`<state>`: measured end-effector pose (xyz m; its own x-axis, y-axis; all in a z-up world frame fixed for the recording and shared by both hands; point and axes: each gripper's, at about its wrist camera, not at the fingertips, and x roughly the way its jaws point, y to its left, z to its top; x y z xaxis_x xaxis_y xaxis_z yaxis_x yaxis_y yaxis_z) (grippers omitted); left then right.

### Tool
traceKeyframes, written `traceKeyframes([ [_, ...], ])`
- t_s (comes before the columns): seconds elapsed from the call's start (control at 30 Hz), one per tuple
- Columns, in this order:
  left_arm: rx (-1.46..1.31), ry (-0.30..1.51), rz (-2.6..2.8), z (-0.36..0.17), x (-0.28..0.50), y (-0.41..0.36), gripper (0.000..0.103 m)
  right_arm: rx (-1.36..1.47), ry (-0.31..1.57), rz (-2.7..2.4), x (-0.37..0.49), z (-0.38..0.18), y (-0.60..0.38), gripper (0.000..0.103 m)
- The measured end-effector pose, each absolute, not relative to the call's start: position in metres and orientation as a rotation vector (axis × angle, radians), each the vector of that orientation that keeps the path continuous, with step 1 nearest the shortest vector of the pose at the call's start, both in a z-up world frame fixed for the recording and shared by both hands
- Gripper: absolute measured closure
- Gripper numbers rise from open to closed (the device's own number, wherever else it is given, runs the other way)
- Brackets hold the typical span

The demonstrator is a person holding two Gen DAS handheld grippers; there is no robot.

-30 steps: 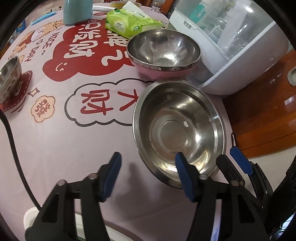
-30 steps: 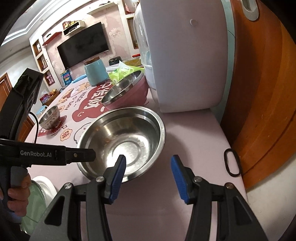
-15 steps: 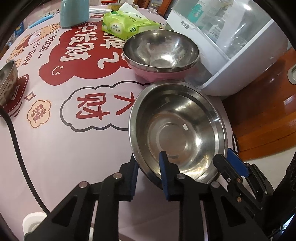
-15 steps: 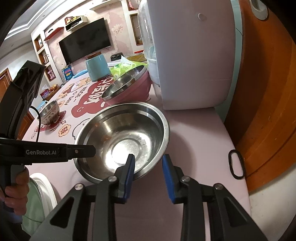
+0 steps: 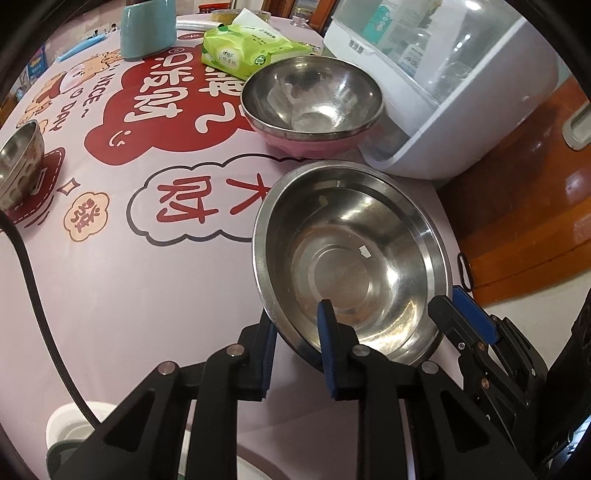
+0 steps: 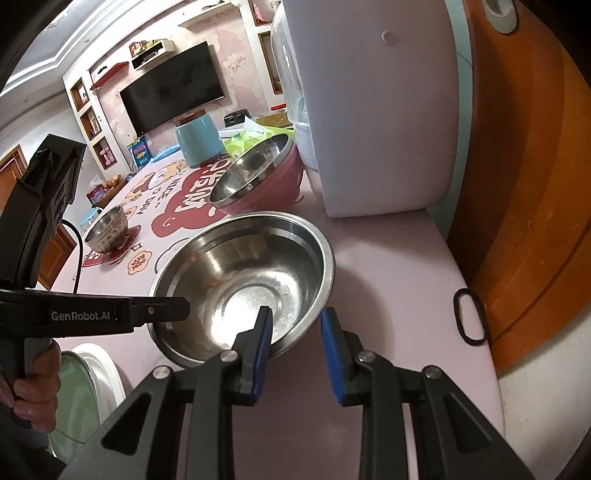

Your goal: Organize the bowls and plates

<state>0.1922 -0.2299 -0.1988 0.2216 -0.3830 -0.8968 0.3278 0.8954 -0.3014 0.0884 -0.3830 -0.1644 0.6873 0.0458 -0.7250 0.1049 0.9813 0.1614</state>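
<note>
Right tongs (image 6: 295, 328) closing astride the steel bowl's (image 6: 221, 266) near rim.

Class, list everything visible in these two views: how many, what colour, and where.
large steel bowl: one, silver, near table edge
pink bowl: one, steel-lined, behind it
small steel bowl: one, silver, far left
tissue pack: one, green, far side
jar: one, teal, far side
white appliance: one, clear-topped, right of the bowls
black loop: one, table's right edge
tablecloth: one, pink, red print
television: one, black, far wall
left tongs: black, blue pads, shut on the large bowl's rim
right tongs: same colours, closing on that rim
hand: one, holding the left tongs
</note>
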Motion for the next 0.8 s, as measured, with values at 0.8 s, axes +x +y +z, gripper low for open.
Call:
traceKeyframes([
  [0.8,0.052,1.235,-0.659,-0.172,0.118,-0.233,0.082,0.182,0.774,-0.141,-0.010,-0.136,-0.365,0.076],
])
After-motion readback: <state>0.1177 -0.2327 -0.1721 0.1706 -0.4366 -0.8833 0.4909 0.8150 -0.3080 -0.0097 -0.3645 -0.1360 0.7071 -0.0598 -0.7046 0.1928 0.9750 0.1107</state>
